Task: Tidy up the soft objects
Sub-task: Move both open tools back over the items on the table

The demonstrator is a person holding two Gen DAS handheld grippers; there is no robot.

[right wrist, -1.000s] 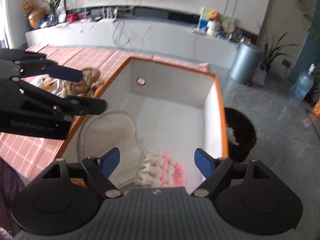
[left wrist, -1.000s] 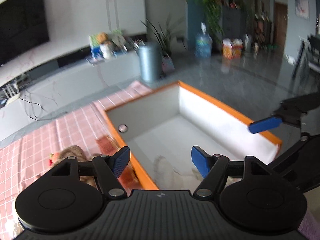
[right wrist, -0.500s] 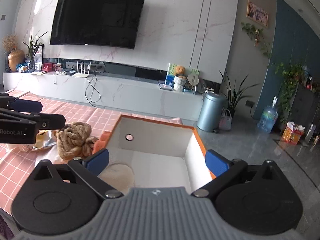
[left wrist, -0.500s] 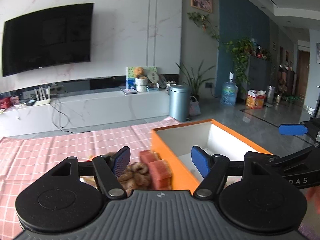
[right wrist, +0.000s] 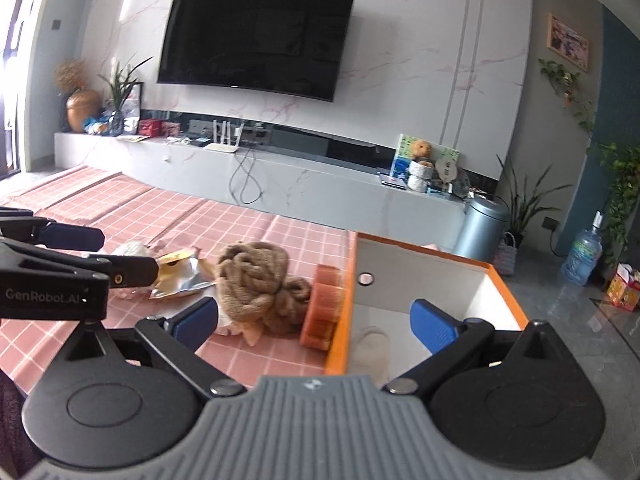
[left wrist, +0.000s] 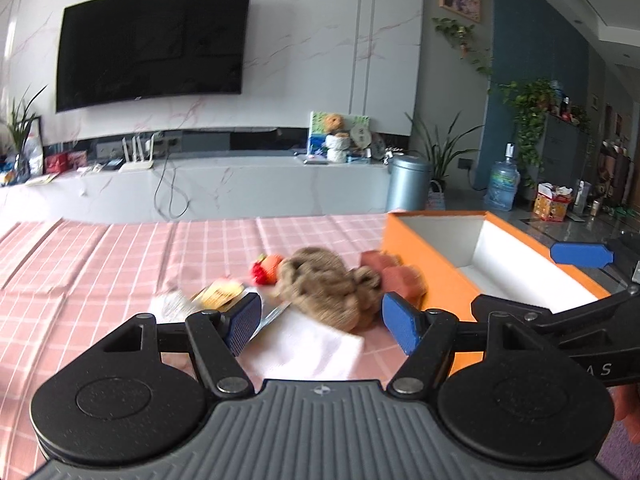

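Both my jaws stand wide and hold nothing: the left gripper [left wrist: 320, 322] faces the brown plush [left wrist: 326, 286] lying on the counter [left wrist: 100, 264] just ahead of it, and the right gripper [right wrist: 314, 324] straddles the near wall of the orange box [right wrist: 505, 280], with the plush ahead of its left jaw.

The risk I see is crowding. The plush sits touching the orange sponge [right wrist: 322, 306], which leans on the box wall, and a white cloth [left wrist: 308, 350] and foil wrappers [right wrist: 180, 276] lie close by (a small red toy [left wrist: 266, 270] too). If I close low on the plush, I may pinch the cloth or drag the sponge along. My two grippers are also near each other and could knock together.

A second ago both cameras looked down into the box; now they look level across the counter, and my right jaws have spread wider.
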